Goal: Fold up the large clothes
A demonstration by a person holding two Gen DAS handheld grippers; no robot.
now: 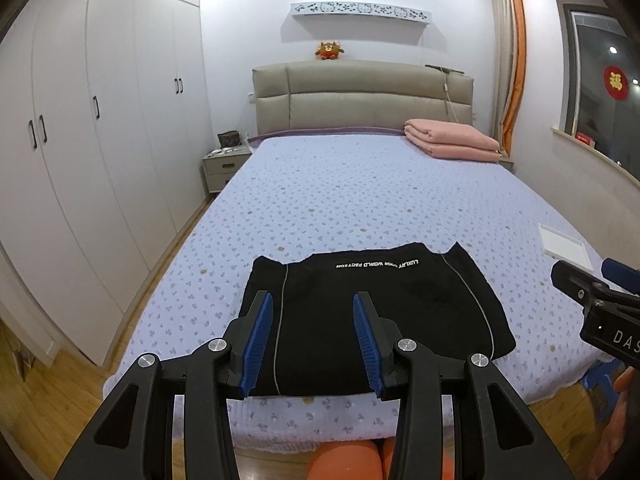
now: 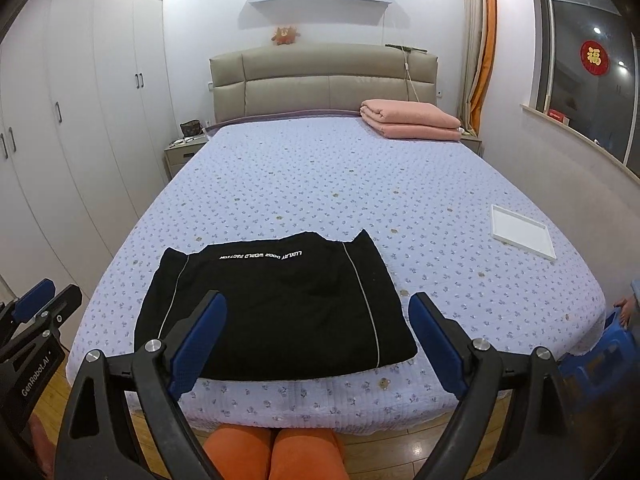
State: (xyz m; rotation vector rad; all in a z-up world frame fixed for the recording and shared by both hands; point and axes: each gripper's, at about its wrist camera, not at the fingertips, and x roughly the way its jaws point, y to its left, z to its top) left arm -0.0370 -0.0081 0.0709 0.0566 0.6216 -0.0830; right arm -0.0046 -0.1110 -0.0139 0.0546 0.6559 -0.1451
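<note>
Left gripper (image 1: 313, 344) is hovering with its jaws about half apart, nothing between the blue ribbed pads (image 1: 261, 340), touching nothing. Right gripper (image 2: 317, 343) is hanging with jaws spread wide, also empty; its textured blue pads (image 2: 198, 344) are sitting clear of the fabric. Both are angling down toward the bed.

Folded black garment (image 2: 276, 312) is lying flat at the near end of the bed (image 2: 320, 184), just beyond and below both sets of fingers, not in contact with either. From the left wrist view it is showing between and past the left fingers; from the right wrist view it is sitting mostly behind the left-hand finger, with the right-hand finger over bare bedspread.

Garment is looking like a soft, matte black knit, folded into a rough rectangle, with thin pale piping lines running down two sides and a line of white lettering near the far edge. Bedspread is quilted, pale lilac with a small floral print.

White flat rectangular tray (image 2: 524, 230) is lying on the right side of the bed, well apart from the garment. Folded pink blanket (image 2: 412, 118) is resting by the padded beige headboard (image 2: 320, 80). Person's orange-clad knees (image 2: 272, 456) are showing at the foot of the bed.
</note>
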